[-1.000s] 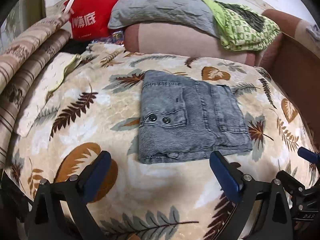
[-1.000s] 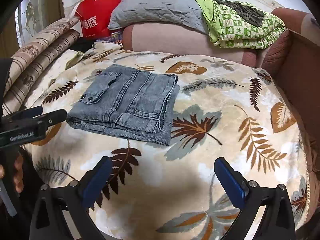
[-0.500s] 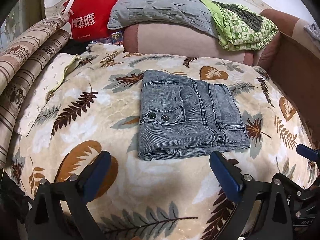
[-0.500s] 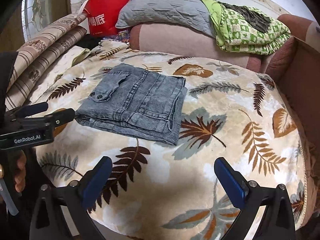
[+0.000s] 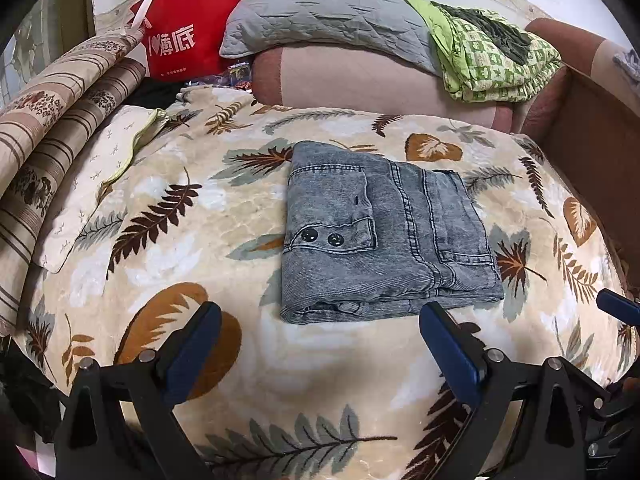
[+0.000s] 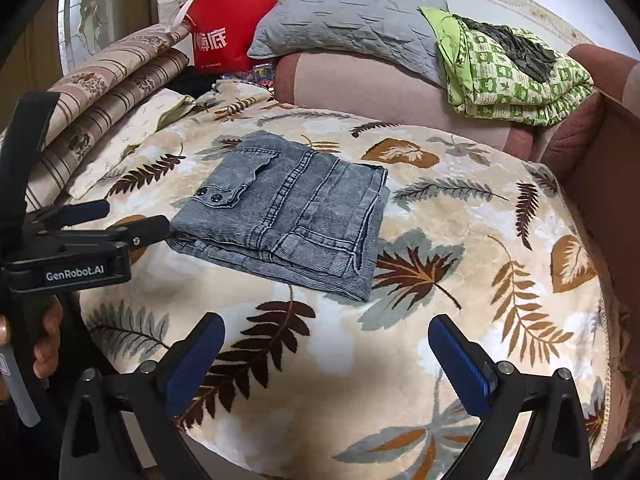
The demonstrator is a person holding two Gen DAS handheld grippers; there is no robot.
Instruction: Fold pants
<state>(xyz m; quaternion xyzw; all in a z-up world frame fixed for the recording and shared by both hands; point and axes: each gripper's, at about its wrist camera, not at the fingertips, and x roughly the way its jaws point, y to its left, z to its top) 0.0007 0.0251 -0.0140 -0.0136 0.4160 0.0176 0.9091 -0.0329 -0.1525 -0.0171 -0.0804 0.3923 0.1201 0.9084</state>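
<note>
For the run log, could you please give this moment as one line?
pants: folded, on blanket | left gripper: open, empty | right gripper: open, empty

Red bag (image 5: 188, 36): lower part hidden behind the striped bedding (image 5: 52, 120), small print under the big characters too small to read. Grey pillow (image 5: 332, 12) partly covered at its right end by the green quilt (image 5: 496, 64). Right gripper (image 5: 618, 306) only a blue tip at the left wrist view's right edge, rest cut off. Pants (image 6: 288, 216): inner folded layers hidden, near-left corner behind the left gripper (image 6: 116, 220). Blanket (image 6: 460, 220) near edge hidden behind gripper frames.
</note>
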